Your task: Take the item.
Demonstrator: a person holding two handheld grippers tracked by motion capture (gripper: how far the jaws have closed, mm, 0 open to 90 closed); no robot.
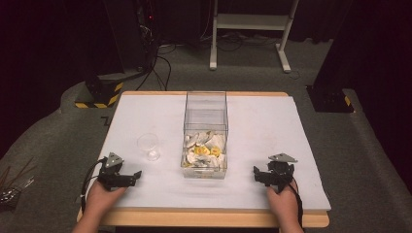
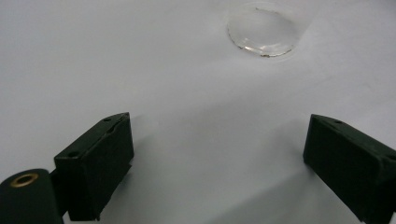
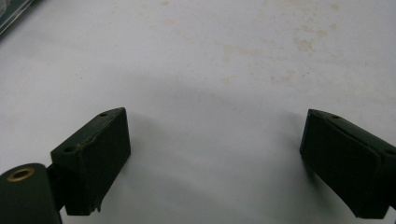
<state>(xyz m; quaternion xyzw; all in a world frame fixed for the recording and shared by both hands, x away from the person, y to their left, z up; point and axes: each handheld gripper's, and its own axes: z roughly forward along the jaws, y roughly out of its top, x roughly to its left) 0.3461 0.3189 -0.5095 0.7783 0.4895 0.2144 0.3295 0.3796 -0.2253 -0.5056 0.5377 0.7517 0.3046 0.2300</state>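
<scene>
The glass cup [image 1: 148, 145], left of the clear box [image 1: 205, 133], looks fragile and slippery; grasp its rim; both the left gripper [image 1: 137, 174] and the right gripper [image 1: 256, 171] are released, empty.

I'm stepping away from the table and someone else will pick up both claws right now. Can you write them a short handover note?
Left claw: open, empty, low over the white table cover at the near left.
Right claw: open, empty, at the near right.
Things: a small clear glass stands upright just beyond the left claw, apart from it. A clear box sits mid-table, its near end holding a heap of white and yellow pieces; what they are is too small to tell.
Done: nothing visibly handled; neither claw touches anything.
Left: probably the whole job, likely starting with the glass.
</scene>
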